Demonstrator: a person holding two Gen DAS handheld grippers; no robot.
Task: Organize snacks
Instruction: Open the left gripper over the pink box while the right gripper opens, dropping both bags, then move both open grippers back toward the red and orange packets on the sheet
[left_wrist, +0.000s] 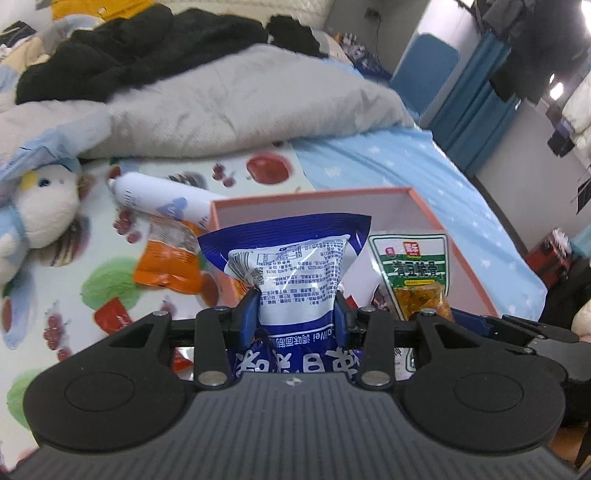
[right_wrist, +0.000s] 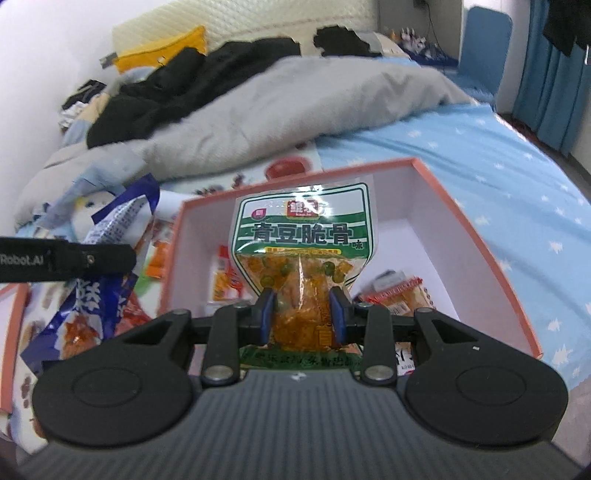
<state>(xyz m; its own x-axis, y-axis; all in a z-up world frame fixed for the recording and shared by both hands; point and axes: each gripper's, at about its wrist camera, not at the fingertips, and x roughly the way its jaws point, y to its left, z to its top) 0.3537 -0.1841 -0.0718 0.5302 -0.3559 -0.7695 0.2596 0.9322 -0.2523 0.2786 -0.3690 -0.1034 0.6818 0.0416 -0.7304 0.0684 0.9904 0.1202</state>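
We're on a bed (left_wrist: 424, 166), a blue star-print sheet on one side and a fruit-print mat (left_wrist: 74, 295) on the other. A grey duvet (left_wrist: 240, 107) is bunched up behind, black clothes (left_wrist: 129, 48) heaped on top of it, blue curtains (left_wrist: 476, 110) off to the right. A plush toy (left_wrist: 40, 206) lies at the left edge of the mat, with a white tube (left_wrist: 162, 195) and an orange packet (left_wrist: 170, 262) beside it.

Centre stage is the box (right_wrist: 476, 236): pink rim, white inside, open on the bed. A few small snack packs (right_wrist: 399, 291) already lie on its floor.

The left hand-held gripper (left_wrist: 295, 310) is clamped on a blue bag (left_wrist: 291, 273), blue and white with dense print, puffy and pinched at the waist. It is held up in front of the box's near left corner.

The right hand-held gripper (right_wrist: 304, 314) is squeezing a green pack (right_wrist: 303, 236), green-and-white label on top, clear window below showing orange chunks with green peas. It is held upright over the box's open interior, just right of the blue bag.
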